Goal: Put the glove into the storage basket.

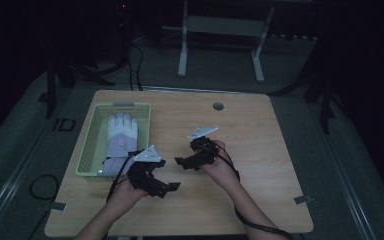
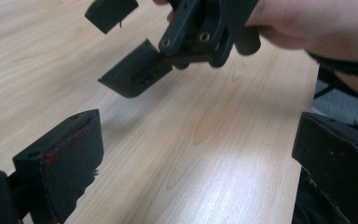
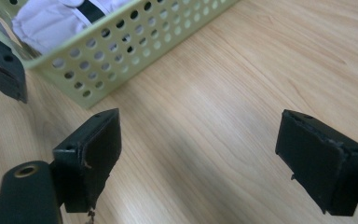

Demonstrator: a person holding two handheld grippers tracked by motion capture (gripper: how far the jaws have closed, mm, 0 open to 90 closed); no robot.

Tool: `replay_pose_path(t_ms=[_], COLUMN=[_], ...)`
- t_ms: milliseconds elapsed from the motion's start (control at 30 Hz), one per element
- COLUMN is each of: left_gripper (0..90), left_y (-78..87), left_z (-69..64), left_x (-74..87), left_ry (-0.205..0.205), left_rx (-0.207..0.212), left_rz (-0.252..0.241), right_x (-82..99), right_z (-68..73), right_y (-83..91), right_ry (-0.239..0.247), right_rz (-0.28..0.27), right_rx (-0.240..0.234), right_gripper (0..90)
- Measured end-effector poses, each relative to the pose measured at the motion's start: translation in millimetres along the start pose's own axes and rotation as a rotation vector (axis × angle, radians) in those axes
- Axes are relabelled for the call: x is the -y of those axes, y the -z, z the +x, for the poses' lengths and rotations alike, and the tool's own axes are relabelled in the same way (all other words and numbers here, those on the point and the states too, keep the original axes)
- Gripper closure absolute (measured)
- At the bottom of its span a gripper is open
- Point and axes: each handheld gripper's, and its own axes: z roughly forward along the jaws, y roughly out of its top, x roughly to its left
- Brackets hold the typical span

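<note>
Now both grippers hover empty over the bench [image 1: 260, 150], with the gloves sitting in the basket off to the left.

Largest first: the wooden bench is bare around the hands; on its left side stands the pale green perforated basket [image 1: 91, 145], long axis running away from the person, and inside it lie the white gloves [image 1: 121, 135], fingers pointing to the far end. The left gripper [image 1: 172, 187] hangs just beside the basket's near right corner, jaws spread wide with nothing between them. The right gripper [image 1: 179, 161] sits near bench centre, jaws also wide apart and empty, pointing left toward the basket. By my reading, the left gripper is the nearer one, and the gloves lie up and to its left, over the basket wall.
</note>
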Motion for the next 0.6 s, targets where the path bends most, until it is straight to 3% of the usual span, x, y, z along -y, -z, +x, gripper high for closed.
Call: replay_pose_path(t_ms=[300, 433, 600], left_gripper=[2.3, 2.3, 2.3], left_y=[-19.6, -33.6, -46.8], left_z=[-6.7, -10.3, -11.0], left_x=[5.2, 8.7, 14.1], left_ry=[-0.019, -0.042, -0.039], left_rx=[0.029, 0.033, 0.044], left_rz=[-0.021, 0.004, 0.026], right_x=[23.6, 40.3, 55.2], right_z=[-9.2, -16.2, -21.2], right_y=[9.2, 12.6, 14.1], right_ry=[-0.003, -0.013, -0.005], right_rz=[0.003, 0.0, 0.017], right_rx=[0.017, 0.029, 0.038], right_gripper=[14.2, 14.3, 14.7])
